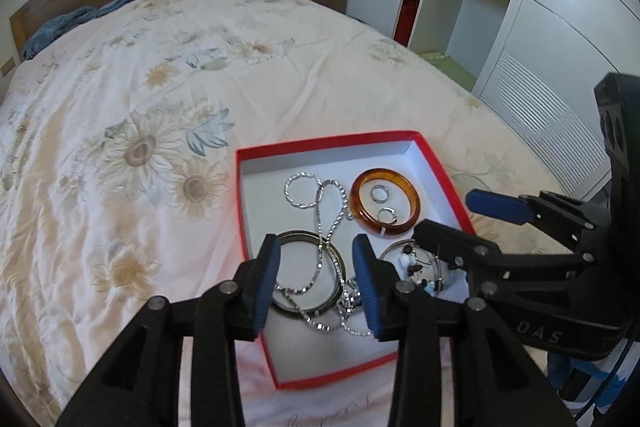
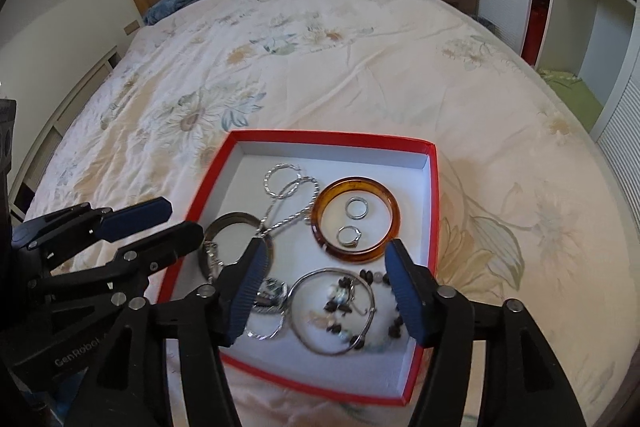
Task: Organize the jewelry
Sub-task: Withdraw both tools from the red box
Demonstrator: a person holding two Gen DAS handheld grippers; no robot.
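All the jewelry in view lies inside the red box (image 2: 434,211) on the bed (image 2: 360,67): an amber bangle (image 2: 394,217) ringing two rings (image 2: 356,207), a chain (image 2: 290,205), a dark bangle (image 1: 288,311) and a beaded bracelet (image 2: 340,297). Both the left gripper (image 1: 316,281) and right gripper (image 2: 326,295) hover above it, fingers spread and pinching nothing. With no pieces visible on the bedspread, gathering looks done; only untangling may remain.

Glossy amber bangle (image 2: 355,219) beyond the jaws, shiny metal chain (image 1: 330,227) between them, matt red cardboard box (image 2: 434,211), soft printed cloth bedspread (image 2: 320,67).
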